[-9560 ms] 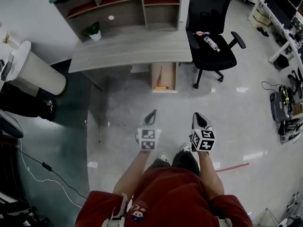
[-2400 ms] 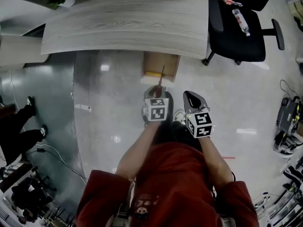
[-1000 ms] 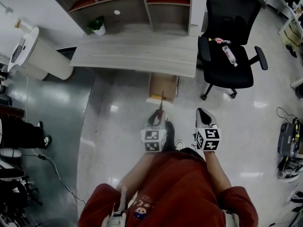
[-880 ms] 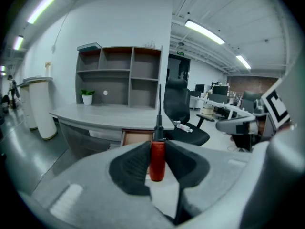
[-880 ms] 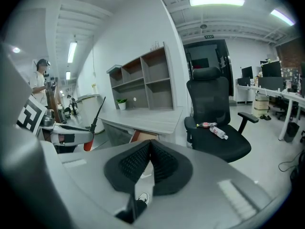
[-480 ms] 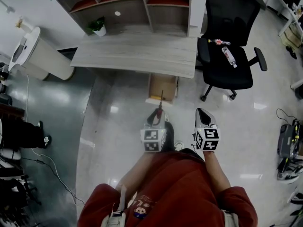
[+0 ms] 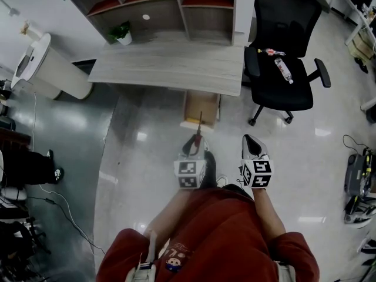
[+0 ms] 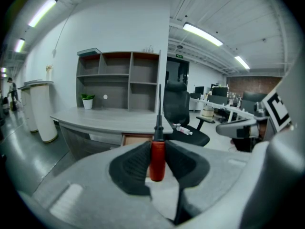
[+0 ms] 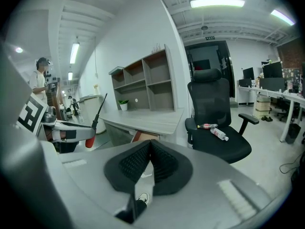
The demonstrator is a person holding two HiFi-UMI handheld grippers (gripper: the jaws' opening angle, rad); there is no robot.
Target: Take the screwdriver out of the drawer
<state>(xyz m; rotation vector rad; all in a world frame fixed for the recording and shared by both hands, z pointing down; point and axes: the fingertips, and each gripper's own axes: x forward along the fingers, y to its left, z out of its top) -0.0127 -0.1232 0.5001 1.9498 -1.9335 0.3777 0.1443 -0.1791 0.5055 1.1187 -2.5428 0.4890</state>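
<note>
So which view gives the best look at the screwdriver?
The left gripper view: the screwdriver fills the centre, red handle clamped in the left claw, shaft pointing up. The head view shows it only small, poking forward from that claw. The right gripper view catches it sideways at the left edge, thin and distant.

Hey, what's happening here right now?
A person stands facing a desk with a gripper in each hand. The left gripper has its jaws closed on a red-handled screwdriver, held clear of the open drawer under the desk. The right gripper is shut and empty beside it.
</note>
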